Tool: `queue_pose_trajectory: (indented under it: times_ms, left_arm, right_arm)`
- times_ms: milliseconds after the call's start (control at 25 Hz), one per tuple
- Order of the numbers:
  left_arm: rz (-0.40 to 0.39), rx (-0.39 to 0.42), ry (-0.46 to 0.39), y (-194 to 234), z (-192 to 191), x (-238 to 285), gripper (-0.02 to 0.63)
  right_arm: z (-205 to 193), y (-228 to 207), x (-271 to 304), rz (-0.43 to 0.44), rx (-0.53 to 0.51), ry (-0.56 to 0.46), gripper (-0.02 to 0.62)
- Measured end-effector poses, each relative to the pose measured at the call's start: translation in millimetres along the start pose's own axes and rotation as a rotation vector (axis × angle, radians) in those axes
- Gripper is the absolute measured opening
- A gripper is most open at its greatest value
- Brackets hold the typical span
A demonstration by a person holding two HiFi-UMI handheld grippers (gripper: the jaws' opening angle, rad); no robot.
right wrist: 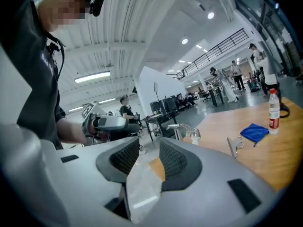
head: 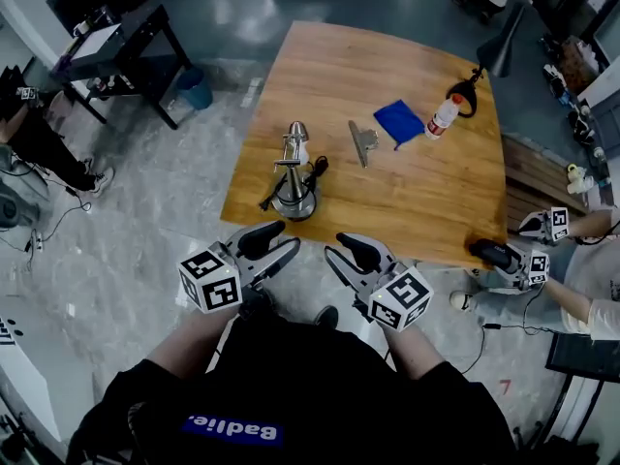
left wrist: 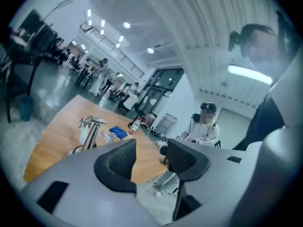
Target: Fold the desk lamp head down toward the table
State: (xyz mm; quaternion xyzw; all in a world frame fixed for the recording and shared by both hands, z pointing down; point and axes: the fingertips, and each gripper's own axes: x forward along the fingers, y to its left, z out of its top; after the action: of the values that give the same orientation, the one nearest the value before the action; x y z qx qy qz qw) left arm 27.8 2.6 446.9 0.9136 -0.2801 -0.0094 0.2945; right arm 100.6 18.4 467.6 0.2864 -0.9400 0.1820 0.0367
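Observation:
The desk lamp point(head: 294, 174) is silver, with a round base and a black cord, and stands near the front left corner of the wooden table point(head: 426, 201). Its head sits folded over the top of the upright arm. The left gripper view shows the lamp point(left wrist: 89, 131) far off past the jaws, and the right gripper view shows the lamp point(right wrist: 187, 132) the same way. My left gripper point(head: 279, 242) and right gripper point(head: 341, 252) hover side by side in front of the table's near edge, short of the lamp. Both are open and hold nothing.
On the table lie a metal clip point(head: 362, 142), a blue cloth point(head: 399, 120) and a red-capped bottle point(head: 443, 116). Another person's grippers point(head: 513, 260) work at the table's right corner. A black side table point(head: 126, 46) and a blue bin point(head: 196, 89) stand at the far left.

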Motion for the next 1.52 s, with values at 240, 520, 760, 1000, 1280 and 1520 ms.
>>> queue_pose_trajectory:
  times_ms: [240, 520, 760, 1000, 1280, 1520]
  left_arm:
    - [-0.114, 0.391, -0.019, -78, 6, -24, 0.106]
    - [-0.186, 0.543, -0.058, -112, 26, -57, 0.009]
    - [-0.199, 0.515, -0.056, -109, 22, -64, 0.009]
    - [-0.201, 0.516, -0.058, -105, 20, -71, 0.009]
    - [-0.198, 0.533, -0.047, -101, 19, -78, 0.009]
    - [-0.18, 0.544, -0.038, -97, 19, -82, 0.009]
  right_arm:
    - [38, 62, -20, 0.018, -0.031, -0.113, 0.08]
    - [65, 102, -18, -0.012, -0.114, -0.154, 0.006]
    - [66, 120, -12, -0.012, -0.173, -0.142, 0.005]
    - [61, 127, -3, -0.009, -0.181, -0.119, 0.005]
    - [60, 128, 5, -0.014, -0.176, -0.113, 0.005]
    - [58, 125, 6, -0.02, -0.174, -0.11, 0.005]
